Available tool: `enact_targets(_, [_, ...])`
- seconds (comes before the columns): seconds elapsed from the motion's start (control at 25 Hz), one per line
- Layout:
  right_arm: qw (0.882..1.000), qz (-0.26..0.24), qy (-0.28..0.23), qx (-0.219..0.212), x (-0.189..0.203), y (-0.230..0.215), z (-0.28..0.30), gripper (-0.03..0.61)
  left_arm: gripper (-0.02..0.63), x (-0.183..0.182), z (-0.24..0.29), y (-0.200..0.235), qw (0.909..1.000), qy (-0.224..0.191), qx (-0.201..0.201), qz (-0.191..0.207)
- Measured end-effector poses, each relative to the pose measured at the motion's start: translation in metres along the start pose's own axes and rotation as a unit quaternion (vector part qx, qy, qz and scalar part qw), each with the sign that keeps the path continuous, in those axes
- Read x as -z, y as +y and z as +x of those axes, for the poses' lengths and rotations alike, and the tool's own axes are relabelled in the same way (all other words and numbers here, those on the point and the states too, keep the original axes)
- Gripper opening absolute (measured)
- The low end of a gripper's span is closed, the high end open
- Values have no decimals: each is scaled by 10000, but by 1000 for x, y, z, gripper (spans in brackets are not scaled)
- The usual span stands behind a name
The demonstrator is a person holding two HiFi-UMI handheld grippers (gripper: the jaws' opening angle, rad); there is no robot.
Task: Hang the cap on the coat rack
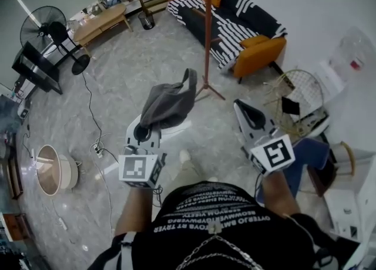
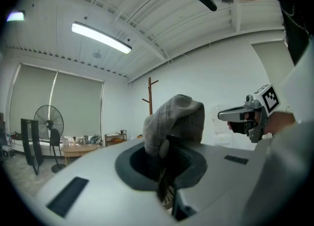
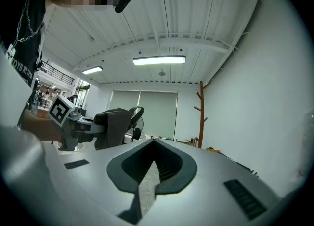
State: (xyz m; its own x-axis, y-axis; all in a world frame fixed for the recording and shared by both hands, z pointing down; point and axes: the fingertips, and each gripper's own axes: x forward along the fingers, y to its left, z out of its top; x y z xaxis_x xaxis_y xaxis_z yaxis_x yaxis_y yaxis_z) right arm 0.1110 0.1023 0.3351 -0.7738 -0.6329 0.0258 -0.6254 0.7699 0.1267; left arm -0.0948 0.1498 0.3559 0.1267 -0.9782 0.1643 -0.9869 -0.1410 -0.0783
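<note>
Pinching the cap [image 1: 167, 103], left claw [image 1: 143, 131] is held short and left of the upright coat rack [image 1: 208, 34]; right claw [image 1: 239, 107] pressed together, empty.

Left claw [image 1: 145, 127] clamped, right claw [image 1: 241, 107] closed, both level.

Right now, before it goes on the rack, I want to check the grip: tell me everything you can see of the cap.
The cap is grey, soft fabric, crumpled rather than holding its shape, with a dark curved band arcing up at its far side. The left gripper is shut on one edge, so it bunches up above the jaws, held in the air short of the coat rack. Nothing else touches it.
</note>
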Motion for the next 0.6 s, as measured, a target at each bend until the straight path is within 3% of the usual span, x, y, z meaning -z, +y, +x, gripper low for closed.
enact_targets(0.28, [10000,-9,-40,-60,-2,-1,36,5,11,-24,27,24,9977,-670,36,28])
enact_targets(0.48, [10000,-51,-36,29,-7,-16,58,5,11,-27,56,41,9985,-511,-38,182])
enact_targets(0.6, [9999,-57,23,119,-1,-28,68,3,11,-35,74,40,9968,-745,134,262])
